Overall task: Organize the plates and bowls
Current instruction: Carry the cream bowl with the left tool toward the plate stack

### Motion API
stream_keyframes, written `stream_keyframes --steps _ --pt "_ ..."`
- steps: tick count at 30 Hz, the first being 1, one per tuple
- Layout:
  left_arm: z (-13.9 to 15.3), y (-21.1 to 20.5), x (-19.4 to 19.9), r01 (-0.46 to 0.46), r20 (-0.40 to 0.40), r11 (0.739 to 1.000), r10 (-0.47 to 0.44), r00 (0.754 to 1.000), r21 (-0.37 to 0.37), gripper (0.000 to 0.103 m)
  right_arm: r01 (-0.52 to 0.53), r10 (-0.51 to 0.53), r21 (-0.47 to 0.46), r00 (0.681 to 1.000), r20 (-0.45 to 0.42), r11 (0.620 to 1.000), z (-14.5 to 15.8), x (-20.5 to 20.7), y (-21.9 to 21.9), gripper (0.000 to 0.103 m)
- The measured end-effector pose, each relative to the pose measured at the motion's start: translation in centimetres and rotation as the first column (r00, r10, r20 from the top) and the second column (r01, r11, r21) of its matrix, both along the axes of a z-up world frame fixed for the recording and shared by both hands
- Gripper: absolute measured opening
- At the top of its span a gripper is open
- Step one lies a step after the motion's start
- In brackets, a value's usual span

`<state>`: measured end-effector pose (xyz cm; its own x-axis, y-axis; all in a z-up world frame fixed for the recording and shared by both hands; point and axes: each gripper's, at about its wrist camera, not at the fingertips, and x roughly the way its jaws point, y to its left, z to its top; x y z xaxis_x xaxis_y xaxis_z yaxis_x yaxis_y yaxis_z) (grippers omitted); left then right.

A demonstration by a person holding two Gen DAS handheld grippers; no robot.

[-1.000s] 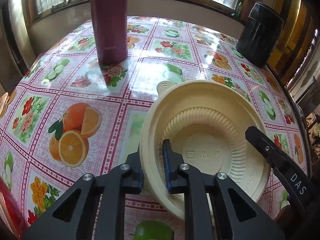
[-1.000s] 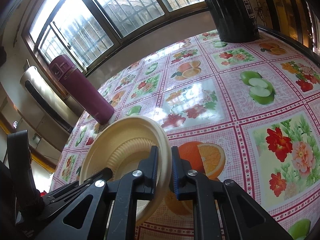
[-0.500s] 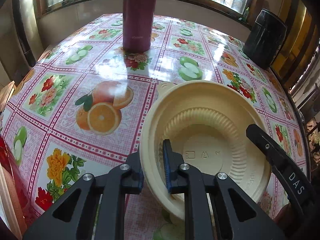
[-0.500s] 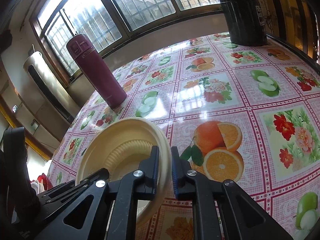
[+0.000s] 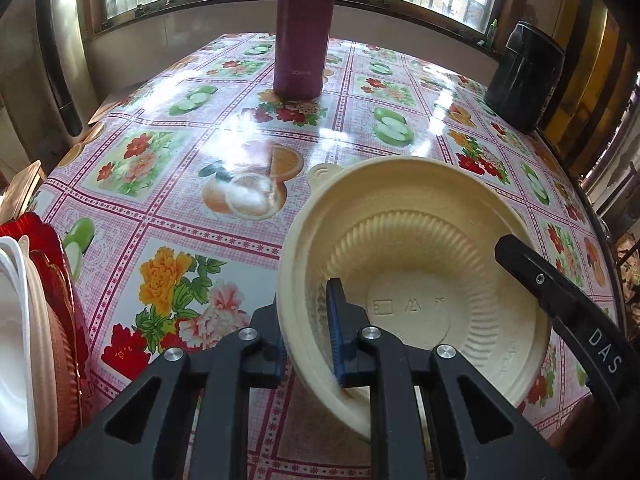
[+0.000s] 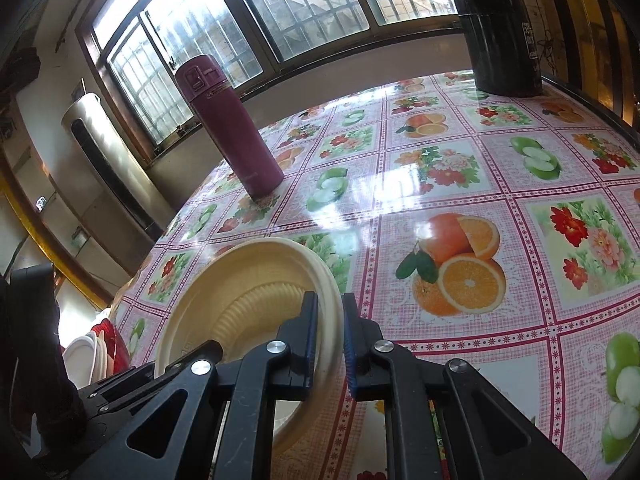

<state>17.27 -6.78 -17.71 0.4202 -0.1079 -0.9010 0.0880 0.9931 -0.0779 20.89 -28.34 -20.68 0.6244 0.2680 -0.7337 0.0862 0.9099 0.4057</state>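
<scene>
While both grippers clamp one bowl, the scene reads so:

Left gripper [image 5: 306, 336]: reaches forward, low over the surface [image 5: 240, 152]; jaws nearly closed, pinching the bowl's near-left rim, one finger inside, one outside.

Right gripper [image 6: 328, 340]: points forward and tilts left; jaws almost together on the bowl's right rim.

Bowl [image 5: 420, 280]: cream, ribbed inside, tilted, held above the surface between both grippers; a small tab on its rim at 11 o'clock.

Stack of plates [image 5: 36, 340]: white, tan and red, at 9 o'clock in the left view.

Flask [image 5: 304, 28]: maroon, upright, at 12 o'clock.

Black container [image 5: 524, 80]: upright, at 2 o'clock.
</scene>
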Motion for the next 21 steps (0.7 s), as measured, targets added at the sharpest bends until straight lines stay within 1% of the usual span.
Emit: stream_keyframes --steps 5,14,21 --pt "1.1 0.9 -1.2 -0.001 0.024 1.000 0.001 1.000 0.010 0.015 -0.013 0.013 0.008 1.000 0.021 1.000 0.7 -1.3 0.8 0.012" --pt "3.5 2.2 -3.3 -0.001 0.085 1.000 -0.002 0.996 0.026 0.015 -0.037 0.033 0.041 0.996 0.083 0.998 2.6 -3.6 1.8 0.012" --pt "4.7 3.2 -4.6 -0.003 0.120 0.999 -0.002 0.993 0.043 0.015 -0.063 0.055 0.070 0.992 0.110 0.996 3.6 -5.0 2.6 0.012"
